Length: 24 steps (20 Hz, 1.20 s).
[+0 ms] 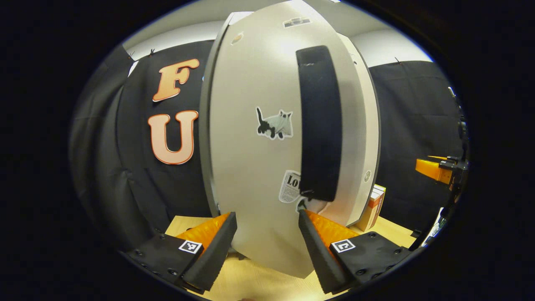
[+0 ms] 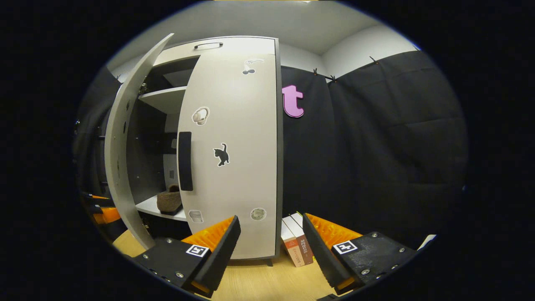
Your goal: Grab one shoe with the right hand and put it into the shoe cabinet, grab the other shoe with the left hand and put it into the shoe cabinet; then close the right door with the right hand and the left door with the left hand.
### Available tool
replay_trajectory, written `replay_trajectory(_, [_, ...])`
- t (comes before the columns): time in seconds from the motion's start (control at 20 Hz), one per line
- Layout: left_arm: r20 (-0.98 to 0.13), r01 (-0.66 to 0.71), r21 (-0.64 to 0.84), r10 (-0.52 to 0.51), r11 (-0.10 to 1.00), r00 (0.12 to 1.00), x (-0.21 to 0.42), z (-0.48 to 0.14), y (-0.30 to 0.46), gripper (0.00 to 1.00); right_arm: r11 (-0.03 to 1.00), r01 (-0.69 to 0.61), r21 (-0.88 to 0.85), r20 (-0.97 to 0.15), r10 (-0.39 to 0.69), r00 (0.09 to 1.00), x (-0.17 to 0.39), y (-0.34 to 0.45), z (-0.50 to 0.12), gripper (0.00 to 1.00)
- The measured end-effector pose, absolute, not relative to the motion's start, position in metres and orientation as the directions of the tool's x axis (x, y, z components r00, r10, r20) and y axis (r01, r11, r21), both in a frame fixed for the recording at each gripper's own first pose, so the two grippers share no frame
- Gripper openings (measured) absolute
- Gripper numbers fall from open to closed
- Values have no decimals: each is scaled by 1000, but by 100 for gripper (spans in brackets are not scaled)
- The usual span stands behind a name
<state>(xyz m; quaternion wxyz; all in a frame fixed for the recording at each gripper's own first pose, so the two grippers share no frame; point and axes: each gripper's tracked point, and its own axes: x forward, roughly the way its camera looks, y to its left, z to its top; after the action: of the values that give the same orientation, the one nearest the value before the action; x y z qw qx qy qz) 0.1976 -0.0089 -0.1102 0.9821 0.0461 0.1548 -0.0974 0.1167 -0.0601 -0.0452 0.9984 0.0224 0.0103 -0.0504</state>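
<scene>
Closing left door (image 1: pixel 259 138) of shoe cabinet (image 2: pixel 234 46) | left tongs (image 1: pixel 267 240) released, I'm pressing squarely beside the handle (image 1: pixel 318 125) | right tongs (image 2: pixel 271 242) released, idling near right door (image 2: pixel 238 159)

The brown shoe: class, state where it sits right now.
In the right gripper view, the brown shoe rests on a lower shelf inside the shoe cabinet, seen through the gap between the left door and right door.

black cloth walls (image 2: pixel 376 146), pale ceiling (image 2: pixel 292 25); light wooden tabletop (image 2: pixel 267 280)
</scene>
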Motion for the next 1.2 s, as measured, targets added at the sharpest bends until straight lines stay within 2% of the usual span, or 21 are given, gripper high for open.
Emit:
replay_trajectory(0.2, [-315,170,81,-136,982,939,236,-130,-15,95,991,129,47,-28,-127,991,118,-79,-48,92])
replay_trajectory(0.3, [-308,151,119,-108,981,945,245,-130,-14,99,990,136,48,-30,-134,990,119,-85,-50,92])
replay_trajectory(0.45, [-282,137,143,-93,980,955,250,-128,-15,95,990,135,42,-35,-133,990,123,-88,-53,92])
replay_trajectory(1.2, [-251,9,161,32,987,968,254,-128,-17,95,1000,22,1,-20,-22,1000,153,-79,-34,92])
